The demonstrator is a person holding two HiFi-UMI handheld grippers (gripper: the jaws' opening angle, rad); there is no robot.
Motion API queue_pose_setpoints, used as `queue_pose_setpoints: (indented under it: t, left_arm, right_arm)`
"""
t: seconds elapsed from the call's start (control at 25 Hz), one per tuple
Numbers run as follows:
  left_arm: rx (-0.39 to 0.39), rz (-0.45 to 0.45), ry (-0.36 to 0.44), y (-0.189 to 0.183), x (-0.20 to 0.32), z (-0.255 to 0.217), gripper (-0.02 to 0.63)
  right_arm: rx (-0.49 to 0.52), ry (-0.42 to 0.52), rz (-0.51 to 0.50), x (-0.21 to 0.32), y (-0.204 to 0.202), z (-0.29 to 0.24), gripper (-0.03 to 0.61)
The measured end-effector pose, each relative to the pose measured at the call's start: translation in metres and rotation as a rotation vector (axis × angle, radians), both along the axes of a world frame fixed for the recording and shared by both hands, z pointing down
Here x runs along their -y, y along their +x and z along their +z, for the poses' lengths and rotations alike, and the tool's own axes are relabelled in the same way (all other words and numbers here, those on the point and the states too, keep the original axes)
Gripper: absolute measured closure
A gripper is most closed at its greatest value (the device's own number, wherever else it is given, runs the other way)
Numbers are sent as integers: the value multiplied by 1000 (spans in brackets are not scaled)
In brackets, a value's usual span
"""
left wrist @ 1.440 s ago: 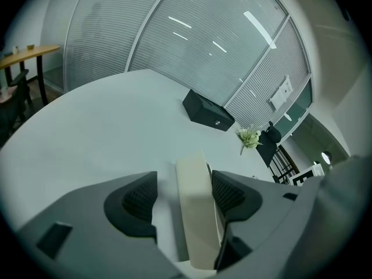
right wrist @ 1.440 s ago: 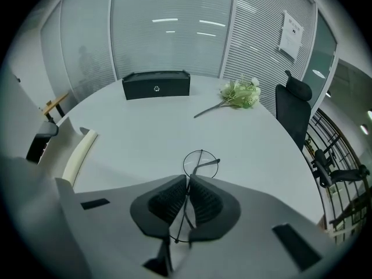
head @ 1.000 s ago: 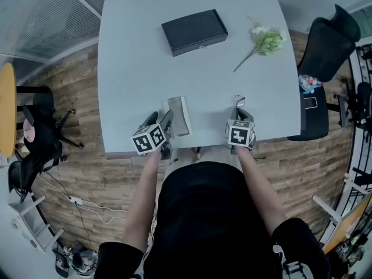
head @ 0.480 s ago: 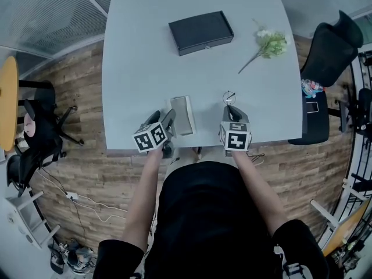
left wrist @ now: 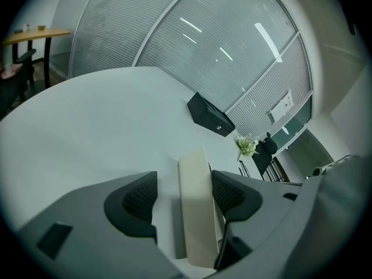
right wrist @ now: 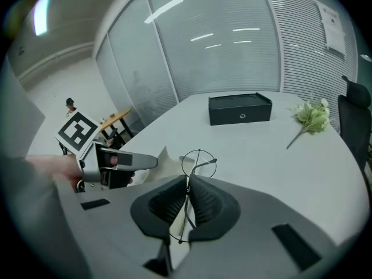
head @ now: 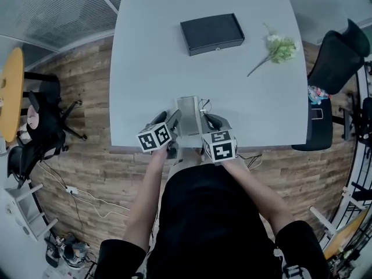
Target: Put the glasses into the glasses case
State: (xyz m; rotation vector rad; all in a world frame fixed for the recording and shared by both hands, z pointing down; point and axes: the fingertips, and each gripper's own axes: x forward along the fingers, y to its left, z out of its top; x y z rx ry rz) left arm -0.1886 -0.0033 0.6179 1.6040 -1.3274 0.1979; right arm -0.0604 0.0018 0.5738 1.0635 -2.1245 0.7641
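Note:
The cream glasses case (head: 188,113) lies near the table's front edge, seen end-on as a pale slab (left wrist: 197,214). My left gripper (head: 169,122) straddles it. Its jaws stand open (left wrist: 183,178), the right pad against the case's side and the left pad a gap away. My right gripper (head: 207,117) is shut on the thin wire-framed glasses (head: 203,104), just right of the case. In the right gripper view the pads (right wrist: 187,183) pinch the frame, and one round lens (right wrist: 199,163) sticks up above them. The case (right wrist: 158,163) and the left gripper (right wrist: 125,160) show at the left there.
A black box (head: 211,33) sits at the far side of the grey table (head: 145,57), and a sprig of artificial flowers (head: 280,49) lies to its right. A black office chair (head: 336,60) stands off the table's right edge. Glass partition walls lie beyond.
My right gripper has carried the glasses leftward along the front edge, from well right of the case to right beside it. The left gripper has stayed at the case.

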Motion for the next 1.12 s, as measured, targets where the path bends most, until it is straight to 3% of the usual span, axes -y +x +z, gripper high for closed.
queue_pose_setpoints:
  t: [0.2,0.48,1.12]
  left_arm:
    - [-47,-31,-10,-4,-4,5,313]
    - [-54,-65,-28,-16,-11,11,313]
    - [-85,-64,-33,-10,-19,14,313]
  right_arm:
    - [66,-38,-73,-11,-33,7,546]
    - [98,-95,-104,-16,-58,22,545]
    - [75,-186,46,-6,-57,56,545]
